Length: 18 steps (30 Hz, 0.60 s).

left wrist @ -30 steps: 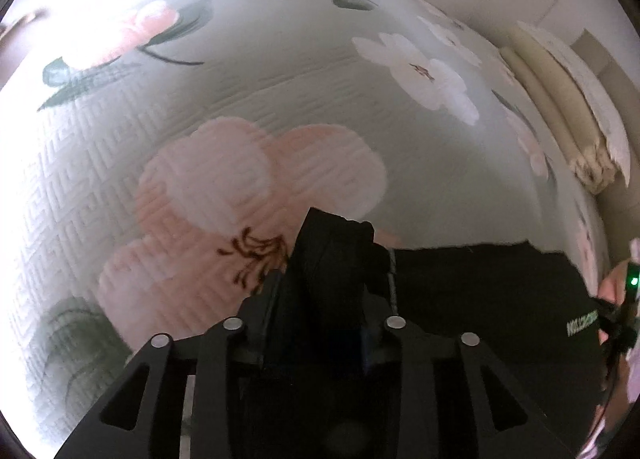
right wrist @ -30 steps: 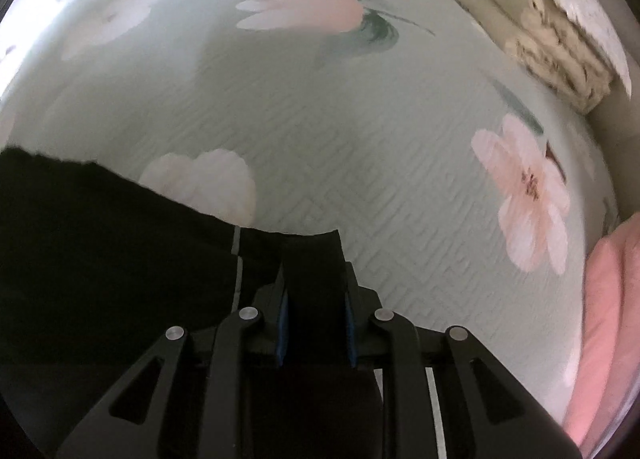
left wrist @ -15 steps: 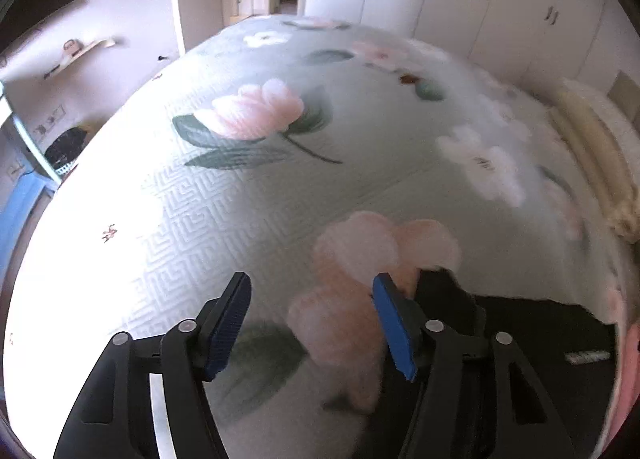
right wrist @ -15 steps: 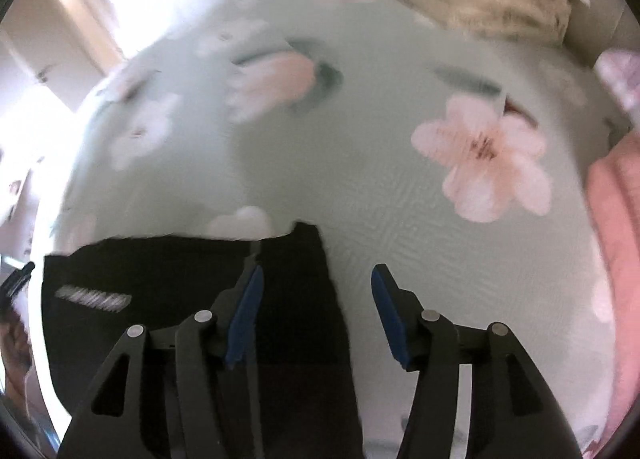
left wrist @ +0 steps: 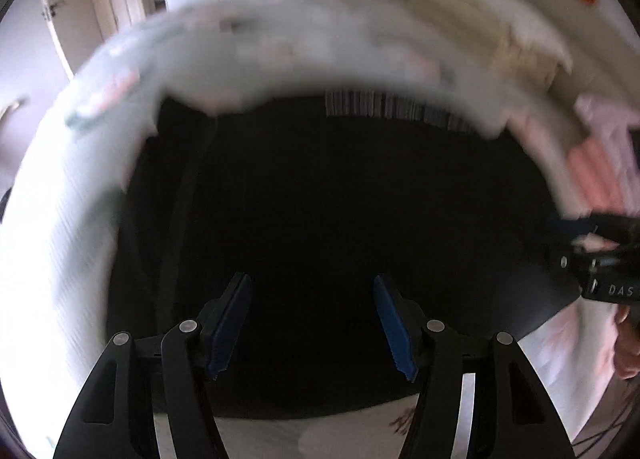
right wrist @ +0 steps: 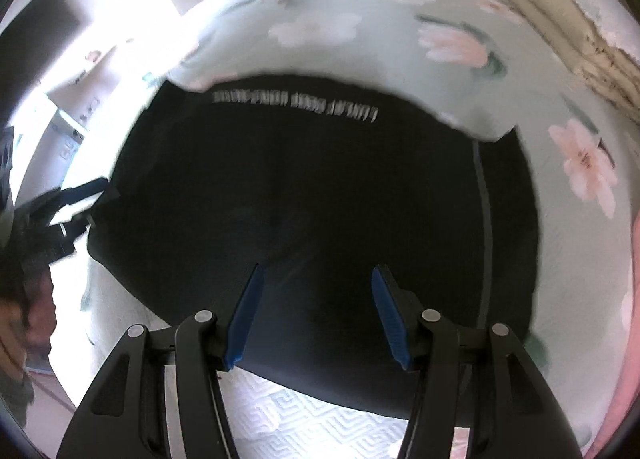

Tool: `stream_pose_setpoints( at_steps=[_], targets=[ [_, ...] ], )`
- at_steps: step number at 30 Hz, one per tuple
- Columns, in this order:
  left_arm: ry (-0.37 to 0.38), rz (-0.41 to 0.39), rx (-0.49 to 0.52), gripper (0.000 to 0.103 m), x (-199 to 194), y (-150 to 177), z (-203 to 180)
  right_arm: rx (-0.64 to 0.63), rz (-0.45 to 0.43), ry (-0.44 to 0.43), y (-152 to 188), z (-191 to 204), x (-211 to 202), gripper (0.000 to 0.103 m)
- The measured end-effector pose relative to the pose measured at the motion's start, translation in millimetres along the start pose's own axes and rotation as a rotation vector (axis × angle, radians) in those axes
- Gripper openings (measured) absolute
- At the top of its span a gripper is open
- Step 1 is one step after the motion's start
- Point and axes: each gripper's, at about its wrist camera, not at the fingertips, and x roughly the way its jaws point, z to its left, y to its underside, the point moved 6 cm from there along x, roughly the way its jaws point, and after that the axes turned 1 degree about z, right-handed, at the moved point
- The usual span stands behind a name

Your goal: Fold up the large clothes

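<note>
The folded black garment [right wrist: 312, 195] is spread crosswise just ahead of both released, empty tongs [left wrist: 312, 323] [right wrist: 316, 315], neither one clearly nearer.

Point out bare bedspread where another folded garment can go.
Free: the pale green floral bedspread beyond the black garment's lettered edge, and the strip between its right edge and the pink fabric. Crowded: the cream folded bedding at far right.
</note>
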Motion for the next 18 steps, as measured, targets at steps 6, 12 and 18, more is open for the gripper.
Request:
stream_pose_setpoints(
  at_steps=[6, 12, 18],
  targets=[
    [0.011, 0.06, -0.081, 0.068, 45, 13, 13, 0.009, 0.074, 0.027, 18, -2, 58, 0.06],
    [0.033, -0.032, -0.056, 0.067, -4, -17, 26, 0.045, 0.028, -0.085, -9, -19, 7, 0.06],
    [0.001, -0.097, -0.096, 0.067, -4, -86, 43, 0.113, -0.117, -0.044, -96, -55, -9, 0.06]
  ],
)
